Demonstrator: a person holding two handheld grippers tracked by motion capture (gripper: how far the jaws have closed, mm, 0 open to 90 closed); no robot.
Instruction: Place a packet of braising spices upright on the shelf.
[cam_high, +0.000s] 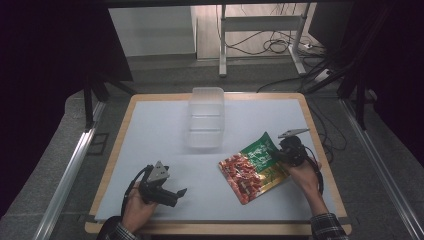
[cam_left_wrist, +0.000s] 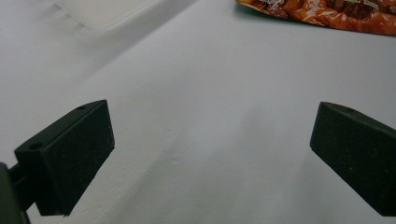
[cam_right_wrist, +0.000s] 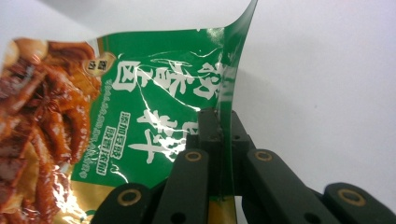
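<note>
White Chinese lettering marks the green-and-red snack pouch (cam_high: 252, 167), long axis toward 1 o'clock; right gripper (cam_right_wrist: 219, 135) pinches its edge, left gripper (cam_left_wrist: 210, 154) gapes empty.

The glossy green-and-orange foil snack pouch (cam_right_wrist: 140, 107) bears large white Chinese characters across its green panel (too creased and tilted to read), with a smaller white line beneath them.

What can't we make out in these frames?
- Snack bag: right gripper view, its left and bottom run past the frame edges; the closed jaws of the right gripper cover part of its edge.
- Clear container: high view, too far and translucent to tell if anything is inside; left gripper view cuts it off at the top.
- Bag text: high view, too small to read.
</note>
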